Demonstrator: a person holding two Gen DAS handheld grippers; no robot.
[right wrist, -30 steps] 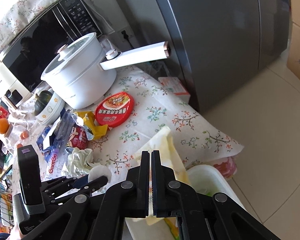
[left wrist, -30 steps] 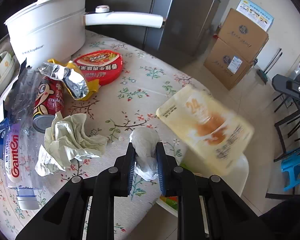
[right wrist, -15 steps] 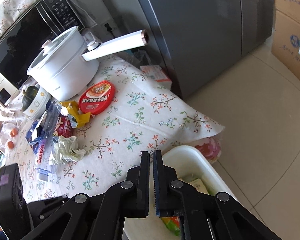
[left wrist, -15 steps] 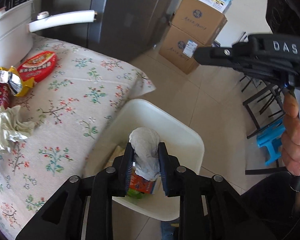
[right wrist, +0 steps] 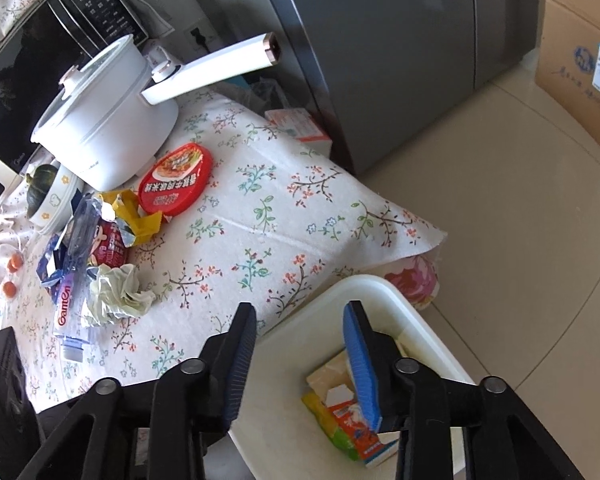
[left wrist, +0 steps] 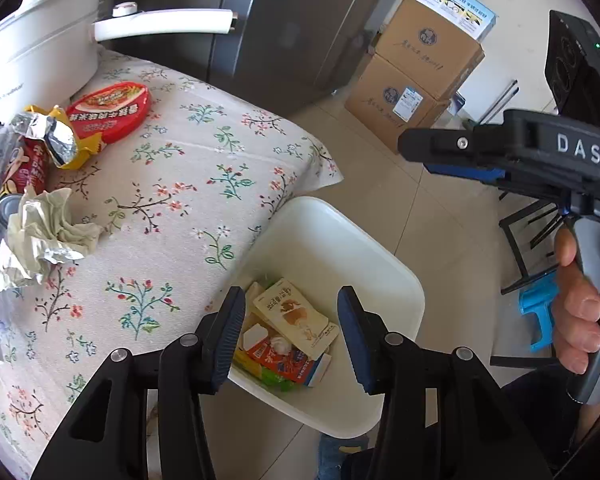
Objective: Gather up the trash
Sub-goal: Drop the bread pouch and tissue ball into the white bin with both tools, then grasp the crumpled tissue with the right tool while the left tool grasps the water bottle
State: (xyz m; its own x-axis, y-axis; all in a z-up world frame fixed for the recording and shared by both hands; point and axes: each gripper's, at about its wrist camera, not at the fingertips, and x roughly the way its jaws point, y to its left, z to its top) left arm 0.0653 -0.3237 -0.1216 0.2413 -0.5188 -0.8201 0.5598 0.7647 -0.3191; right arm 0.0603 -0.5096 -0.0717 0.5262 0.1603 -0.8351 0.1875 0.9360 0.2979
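Floral cloth covers the desk [left wrist: 188, 184], and a white bin [left wrist: 340, 236] sits on the tiled floor right against its corner. Left gripper [left wrist: 291, 330] hangs over the bin with its fingers spread wide, nothing in them; right gripper [right wrist: 300, 354] is the same, wide and empty. Down in the bin: a beige pouch [left wrist: 296, 318] lying on an orange carton [left wrist: 288, 360]. On the desk sit a crumpled paper wad [left wrist: 44, 236], red bowl lid [left wrist: 108, 110], foil wrapper [left wrist: 56, 140] and flattened water bottle [right wrist: 74, 296], all bunched near the white pot [right wrist: 108, 116]. Cardboard boxes [left wrist: 416, 76] are stacked by the wall.
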